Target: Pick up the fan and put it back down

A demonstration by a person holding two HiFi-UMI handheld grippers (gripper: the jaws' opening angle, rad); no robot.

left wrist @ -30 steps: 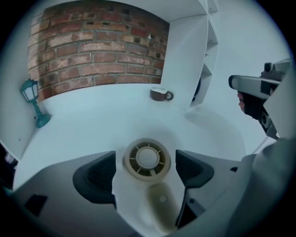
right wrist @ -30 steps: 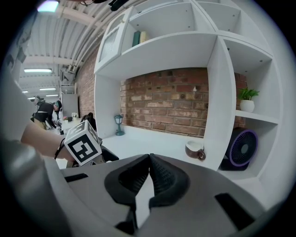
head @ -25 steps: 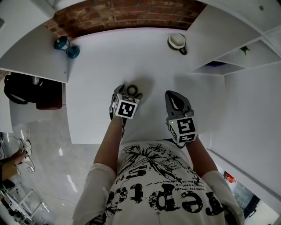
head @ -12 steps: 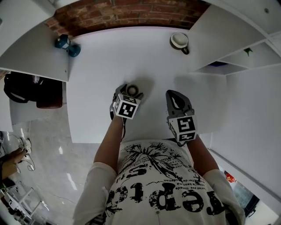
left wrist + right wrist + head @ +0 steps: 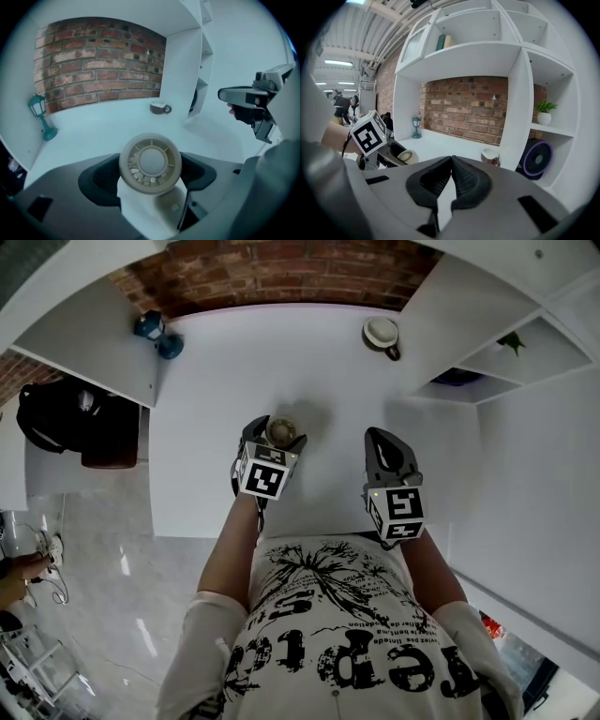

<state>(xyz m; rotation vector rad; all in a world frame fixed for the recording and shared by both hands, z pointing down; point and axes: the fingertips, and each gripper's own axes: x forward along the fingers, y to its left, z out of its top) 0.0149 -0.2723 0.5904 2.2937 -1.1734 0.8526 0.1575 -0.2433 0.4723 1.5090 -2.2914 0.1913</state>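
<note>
Left gripper (image 5: 277, 434) has the fan (image 5: 150, 162), no question: the small beige fan sits squarely between its jaws, which are clamped on the fan's body just behind the round grille, face pointing out toward the brick wall. From the head view the fan hangs over the middle of the white table (image 5: 216, 381), near the person's side, and a soft shadow falls just beside it, so I read it as lifted clear of the surface, though the gap itself is hard to make out. The right gripper (image 5: 451, 164) is out of the play: jaws pressed together with nothing between them, held off to the side, well apart from the fan. Mug (image 5: 382, 332) at the far edge, teal lamp (image 5: 155, 332) in the far left corner, a purple fan (image 5: 536, 158) tucked in the shelf, none of them involved. So the pick-up half looks done. What's left is the return: lower it until the base rests flat on the table, then open the jaws and back away without tipping it.
</note>
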